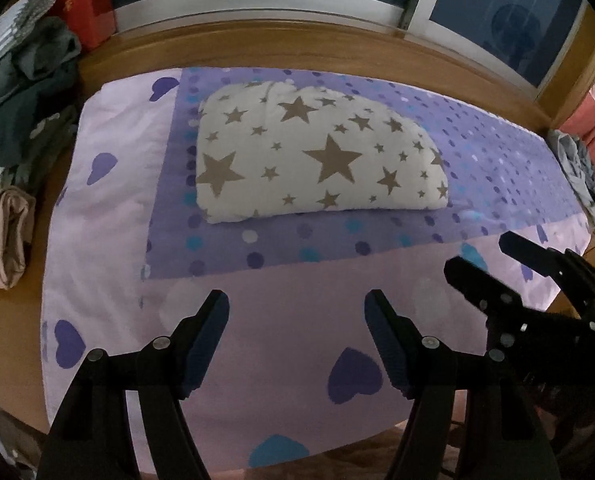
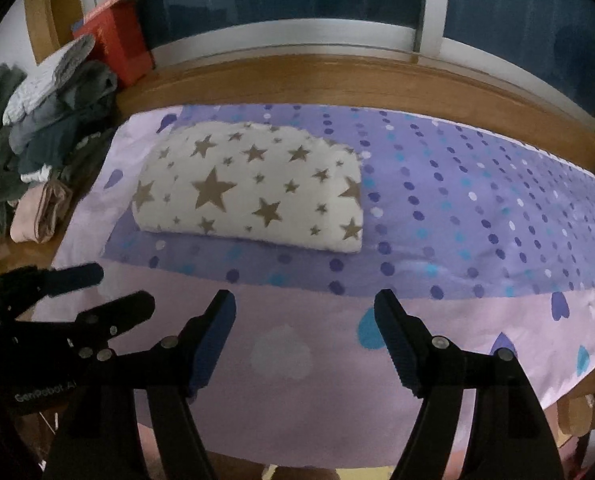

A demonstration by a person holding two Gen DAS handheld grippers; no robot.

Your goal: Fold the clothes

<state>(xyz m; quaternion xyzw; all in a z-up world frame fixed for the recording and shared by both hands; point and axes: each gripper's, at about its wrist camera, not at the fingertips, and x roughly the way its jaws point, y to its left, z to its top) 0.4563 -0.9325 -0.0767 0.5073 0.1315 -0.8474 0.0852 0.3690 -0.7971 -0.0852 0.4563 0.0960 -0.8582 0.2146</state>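
A white garment with brown stars [image 1: 317, 152] lies folded into a thick bundle on the purple dotted part of the sheet [image 1: 497, 168]; it also shows in the right wrist view [image 2: 253, 188]. My left gripper [image 1: 296, 308] is open and empty, held above the pink part of the sheet in front of the bundle. My right gripper [image 2: 304, 308] is open and empty too, over the pink part nearer the front edge. Each gripper shows in the other's view: the right one [image 1: 481, 256] at the right, the left one [image 2: 117, 288] at the left.
A pile of dark and grey clothes [image 1: 21, 92] and a folded pink garment [image 1: 5, 236] lie at the left on the wooden surface [image 1: 1, 320]. A red box [image 2: 117, 40] stands by the window. More clothes [image 1: 577, 172] lie at the far right.
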